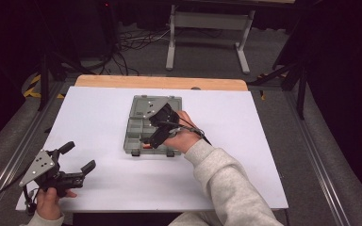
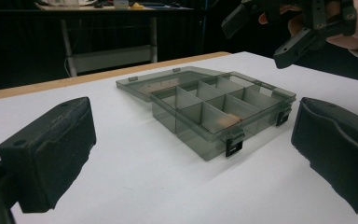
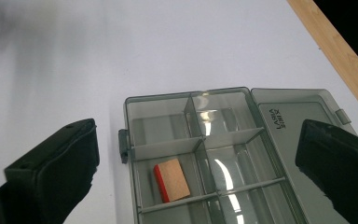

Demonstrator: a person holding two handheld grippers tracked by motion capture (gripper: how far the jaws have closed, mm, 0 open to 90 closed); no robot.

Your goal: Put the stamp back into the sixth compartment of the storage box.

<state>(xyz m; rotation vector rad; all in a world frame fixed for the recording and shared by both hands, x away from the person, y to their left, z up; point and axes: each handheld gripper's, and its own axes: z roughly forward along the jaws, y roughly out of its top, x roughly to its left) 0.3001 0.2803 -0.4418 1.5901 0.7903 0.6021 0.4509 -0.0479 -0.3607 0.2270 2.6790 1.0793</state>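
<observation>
The left gripper [image 1: 77,157] sits at the near left corner of the white table [image 1: 245,141], held by the person's left hand [image 1: 49,200], its two black jaws spread wide with nothing between them. In the left gripper view the grey compartment box [image 2: 223,109] lies on the table ahead of those jaws, framed in the gap between them and well clear of both tips; its lid [image 2: 161,81] is swung fully open and lies flat beyond the tray. Farther along, the right gripper [image 1: 158,126] hangs over the box, held by the right hand [image 1: 185,136] in a light grey sleeve [image 1: 226,183]; its jaws are also parted and hold nothing. In the right gripper view the box spans the space between those two jaws, below them and apart from them. A small block [image 3: 172,179], tan on top with a red edge, rests in one compartment, nearer the jaw at that view's left than the other one, and beside the box wall that carries a black latch [image 3: 123,145]. The neighbouring compartments visible there hold nothing. The lid stretches under the jaw at that view's right, with raised lettering too small to read surely. Past the lid runs the wooden edge [image 3: 340,53] of the table, and beyond it a dark floor with cables and a pale metal frame [image 1: 209,35].
</observation>
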